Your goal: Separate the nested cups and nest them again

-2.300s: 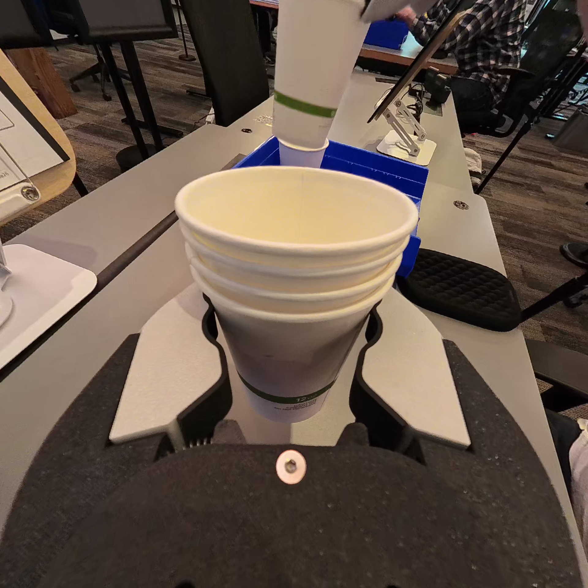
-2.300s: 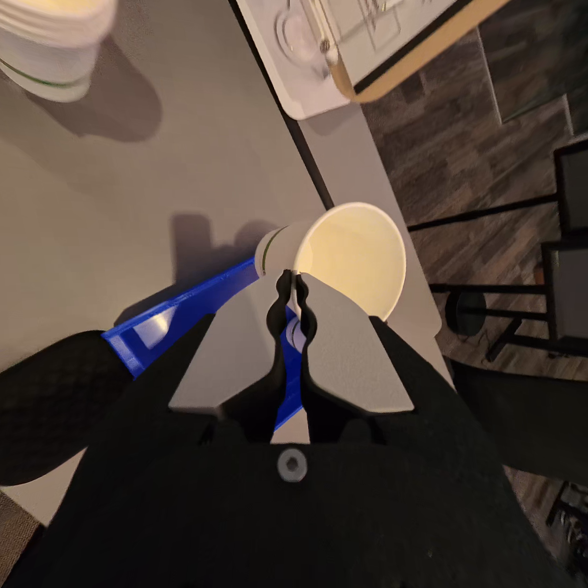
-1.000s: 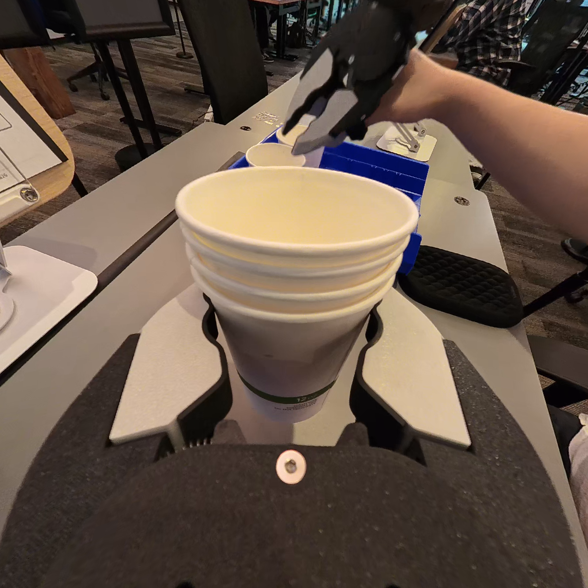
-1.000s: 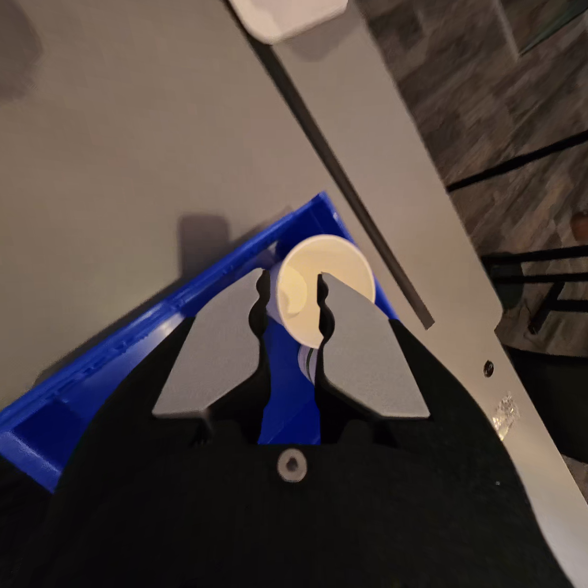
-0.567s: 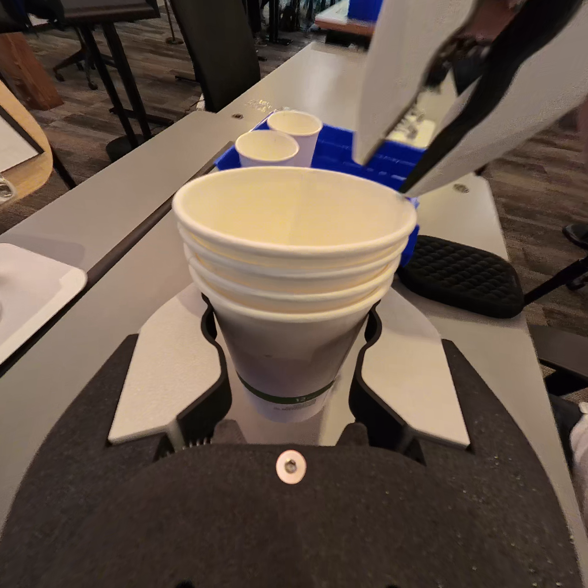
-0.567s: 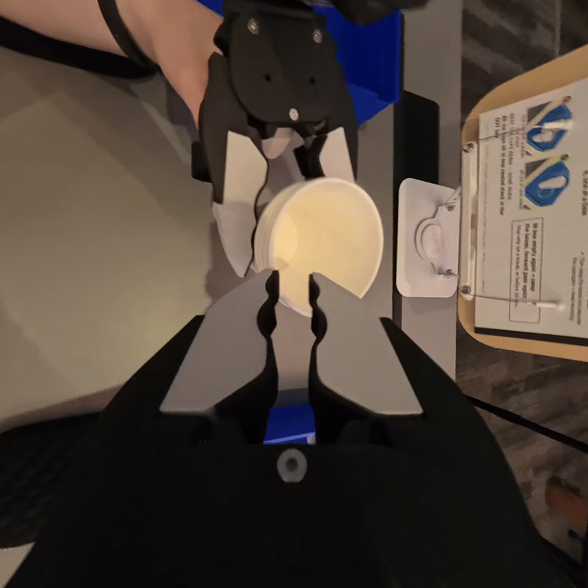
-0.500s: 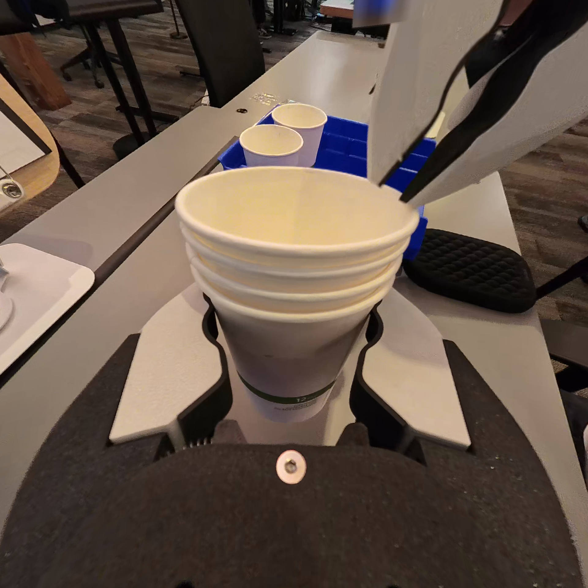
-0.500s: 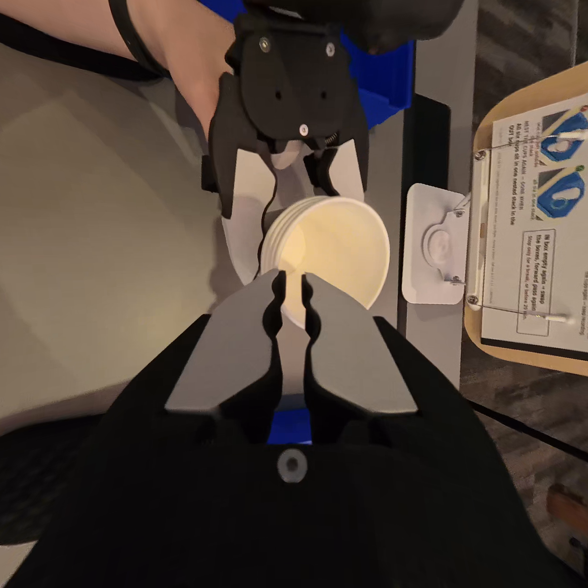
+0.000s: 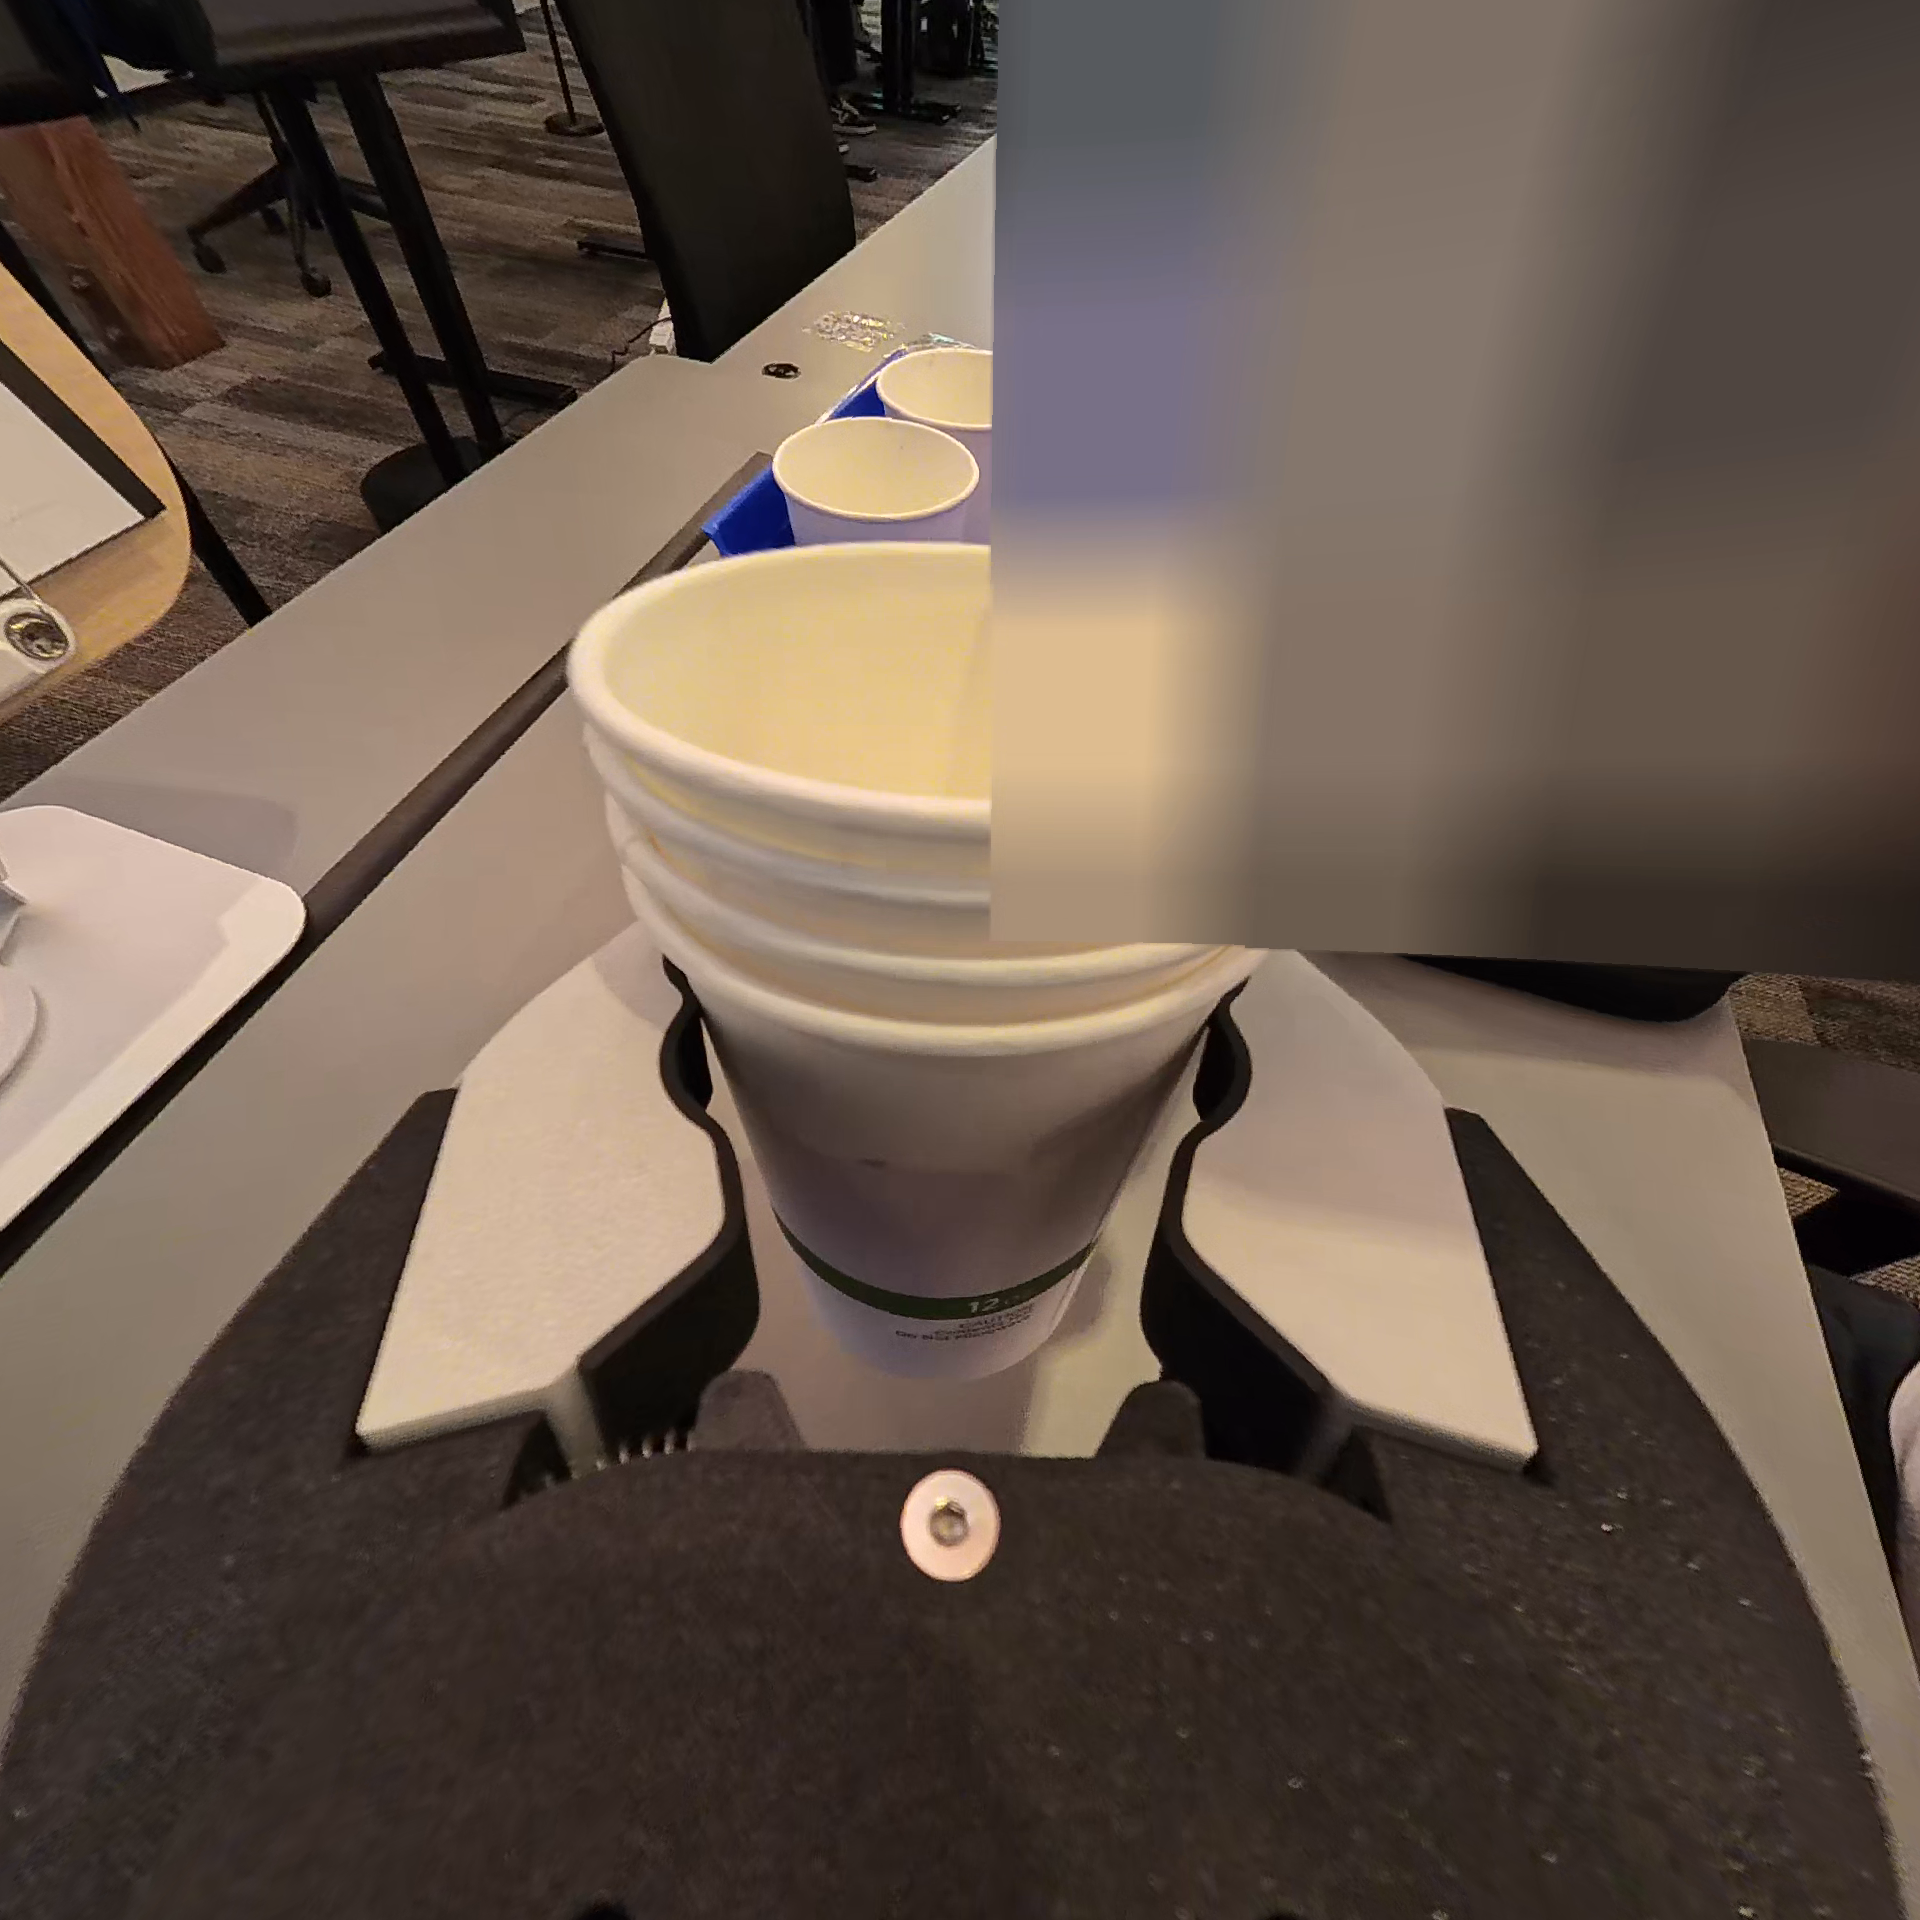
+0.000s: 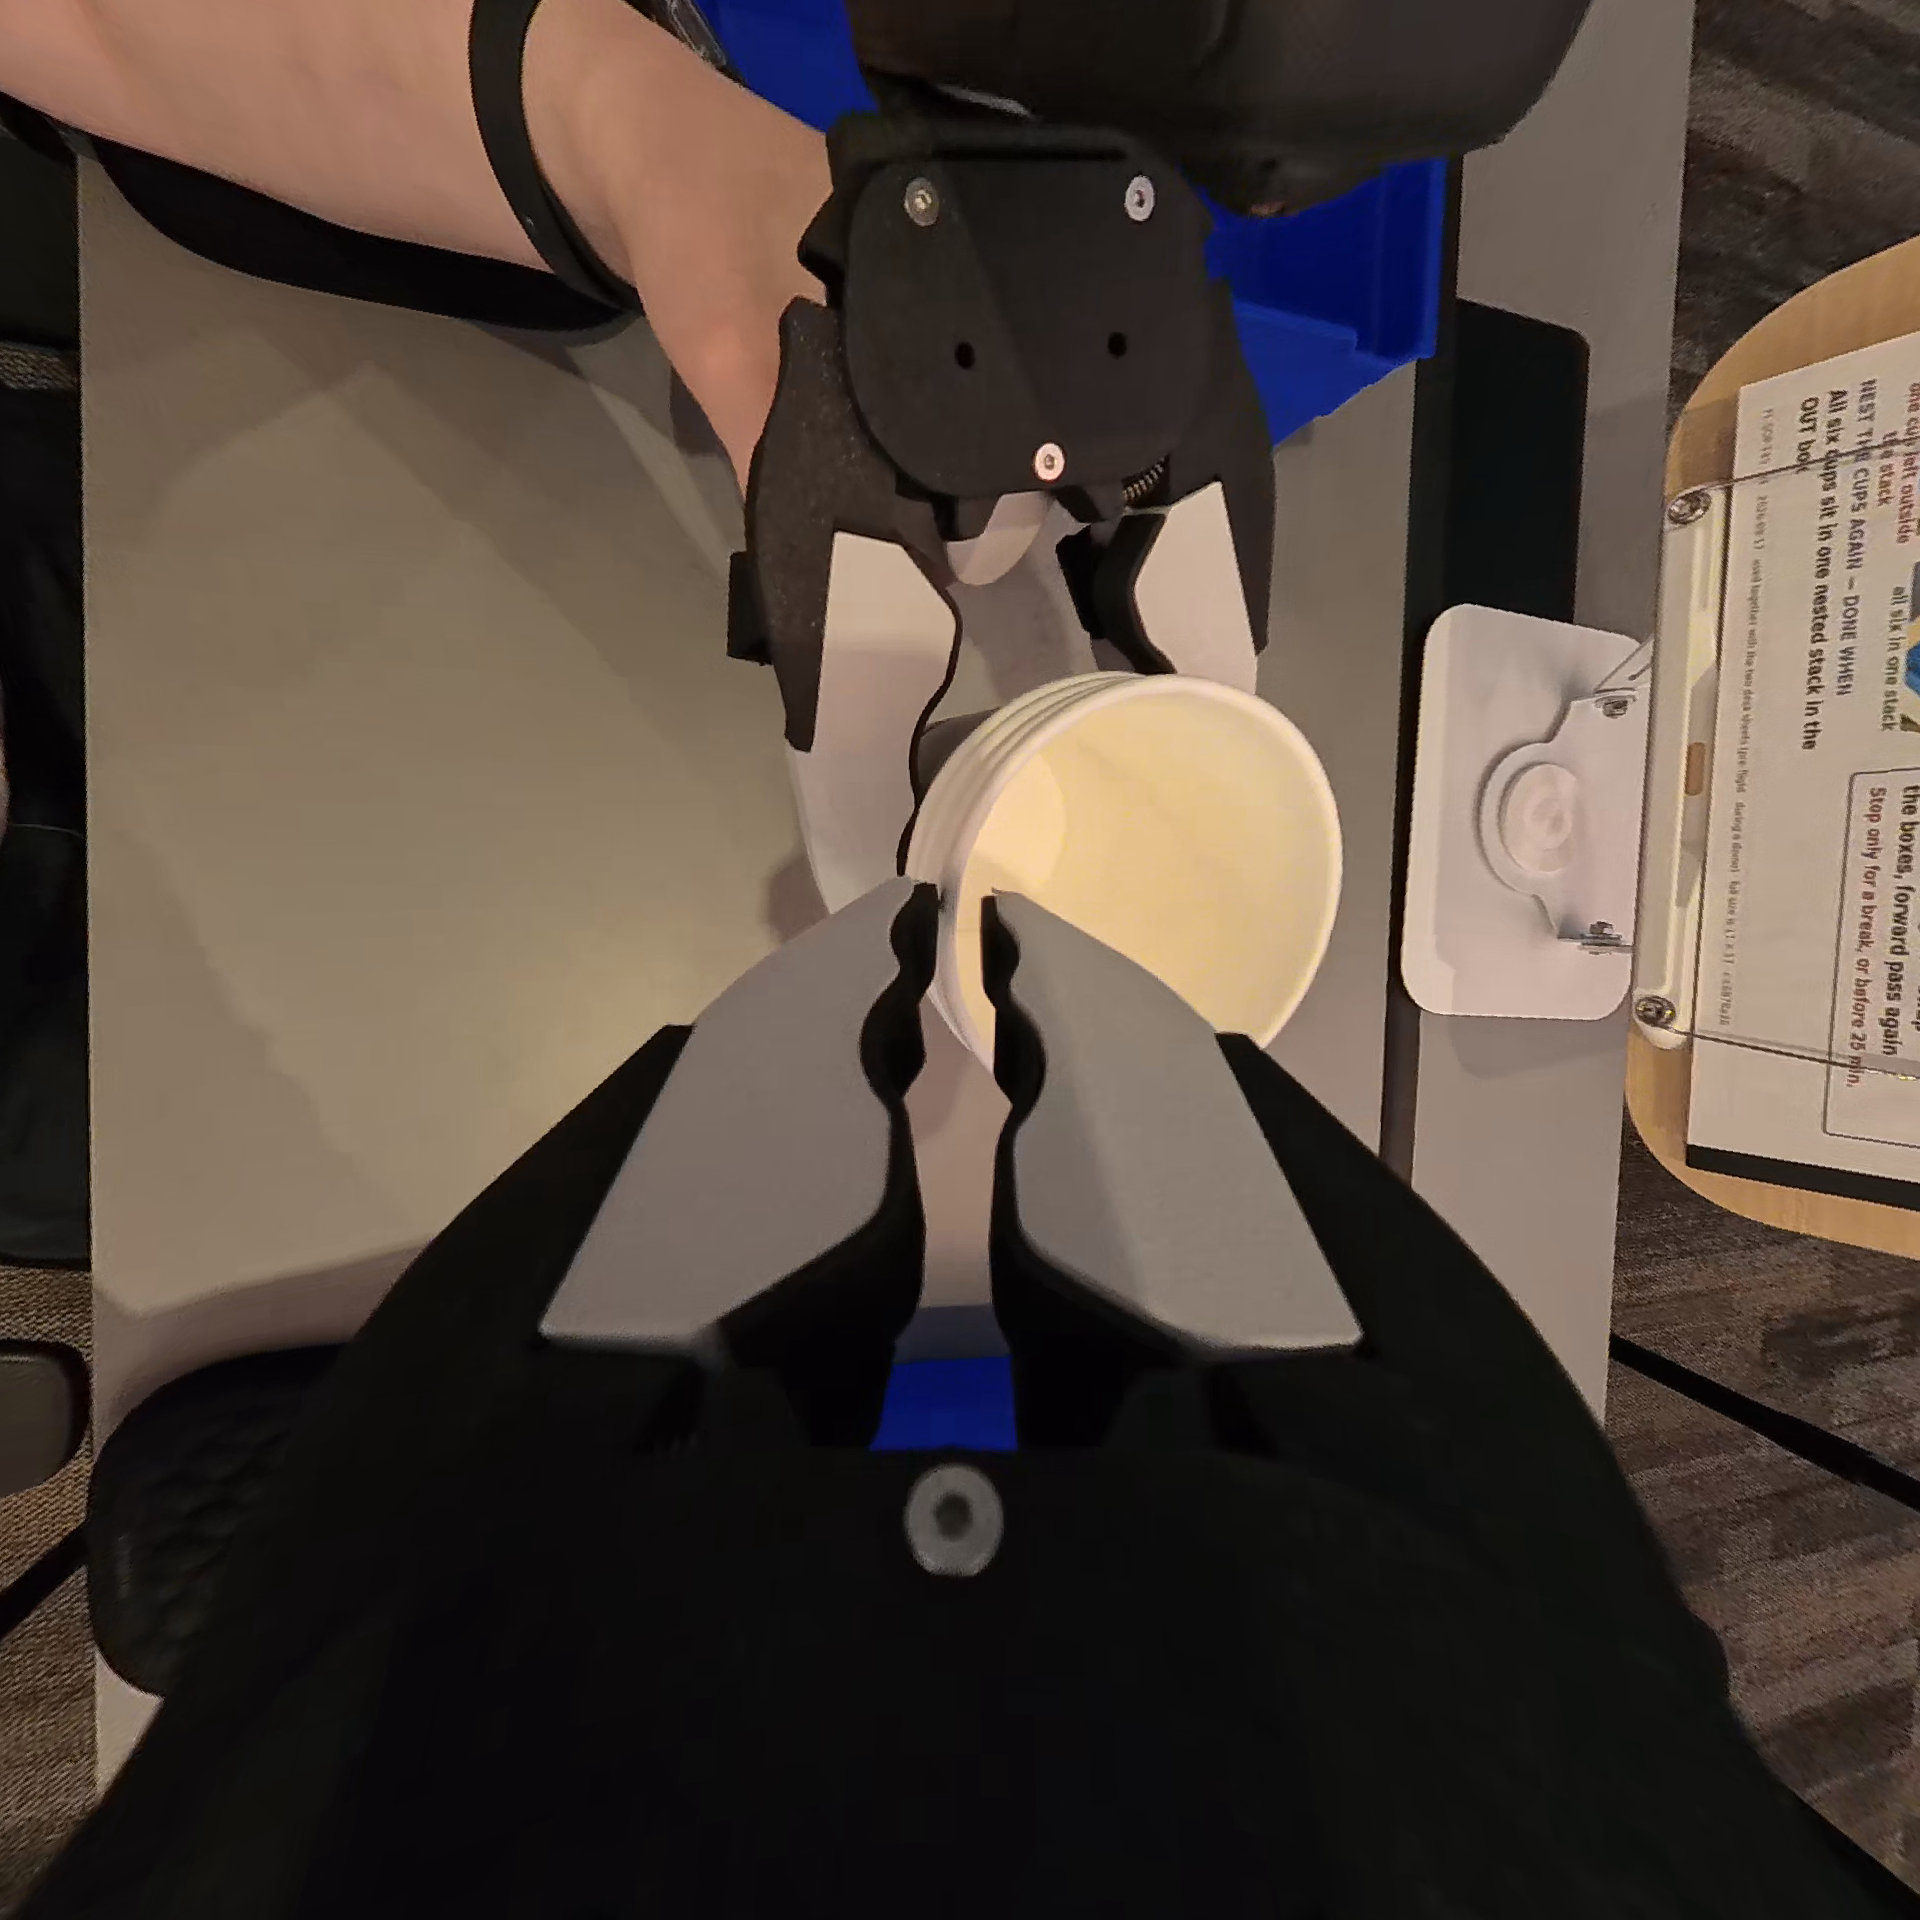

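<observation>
A stack of several nested white paper cups stands upright between the fingers of my left gripper, which is shut on its lower wall. From above, the stack and the left gripper show in the right wrist view. My right gripper comes down from above and pinches the rim of the top cup, one finger outside and one inside. Two single cups stand in a blue bin behind the stack. A blur patch hides the right gripper in the left wrist view.
The grey table carries a second blue bin behind the left hand. A white stand base and a wooden sign board sit beside the stack. A forearm reaches in. Chairs stand beyond the table.
My right gripper let a cup go in the blue bin, swung back over the stack, lowered onto the top cup's rim and narrowed its jaws. The left gripper kept holding the stack.
</observation>
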Action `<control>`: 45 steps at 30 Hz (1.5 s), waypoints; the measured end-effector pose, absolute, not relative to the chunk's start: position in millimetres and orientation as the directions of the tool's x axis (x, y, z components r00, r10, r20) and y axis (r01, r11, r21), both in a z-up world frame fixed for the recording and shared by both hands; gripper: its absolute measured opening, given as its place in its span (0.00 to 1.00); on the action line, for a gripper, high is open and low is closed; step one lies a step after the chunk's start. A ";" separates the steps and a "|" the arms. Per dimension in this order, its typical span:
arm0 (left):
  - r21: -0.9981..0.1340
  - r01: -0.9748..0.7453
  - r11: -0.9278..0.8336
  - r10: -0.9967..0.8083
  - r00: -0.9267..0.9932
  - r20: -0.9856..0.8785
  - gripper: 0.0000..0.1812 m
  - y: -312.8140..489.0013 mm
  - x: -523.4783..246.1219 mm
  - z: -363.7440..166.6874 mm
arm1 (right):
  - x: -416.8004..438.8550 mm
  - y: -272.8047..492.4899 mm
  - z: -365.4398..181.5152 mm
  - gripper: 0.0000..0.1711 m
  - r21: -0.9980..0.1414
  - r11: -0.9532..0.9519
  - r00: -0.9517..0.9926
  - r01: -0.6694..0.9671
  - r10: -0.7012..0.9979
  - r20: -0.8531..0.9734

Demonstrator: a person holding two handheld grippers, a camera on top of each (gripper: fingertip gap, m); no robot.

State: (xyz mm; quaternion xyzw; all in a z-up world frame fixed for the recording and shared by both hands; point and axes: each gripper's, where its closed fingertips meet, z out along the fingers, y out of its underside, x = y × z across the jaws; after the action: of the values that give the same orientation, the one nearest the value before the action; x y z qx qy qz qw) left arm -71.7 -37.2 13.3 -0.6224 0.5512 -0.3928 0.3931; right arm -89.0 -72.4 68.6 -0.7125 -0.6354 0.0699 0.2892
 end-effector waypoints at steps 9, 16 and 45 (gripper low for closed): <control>-0.925 -0.375 -0.070 -0.996 0.082 0.042 0.51 -38.1 -71.9 15.6 | -89.3 -75.8 65.4 0.02 -0.473 -0.033 0.166 0.880 0.956 0.242; -0.923 -0.376 -0.078 -0.995 0.090 0.047 0.51 -35.4 -72.7 14.3 | -84.8 -73.6 73.5 0.02 -0.471 -0.035 0.174 0.881 0.951 0.255; -0.915 -0.392 -0.099 -0.993 0.092 0.068 0.51 -31.9 -75.7 11.2 | 138.3 -102.5 110.9 0.02 -0.521 -0.487 0.696 0.700 0.629 0.347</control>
State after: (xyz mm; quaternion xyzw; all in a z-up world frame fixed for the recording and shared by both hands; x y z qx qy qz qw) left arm -75.7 -31.9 11.2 -0.6304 0.5494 -0.3900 0.3855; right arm 138.3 -102.5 110.9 -0.8607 -0.3860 -0.0548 0.3275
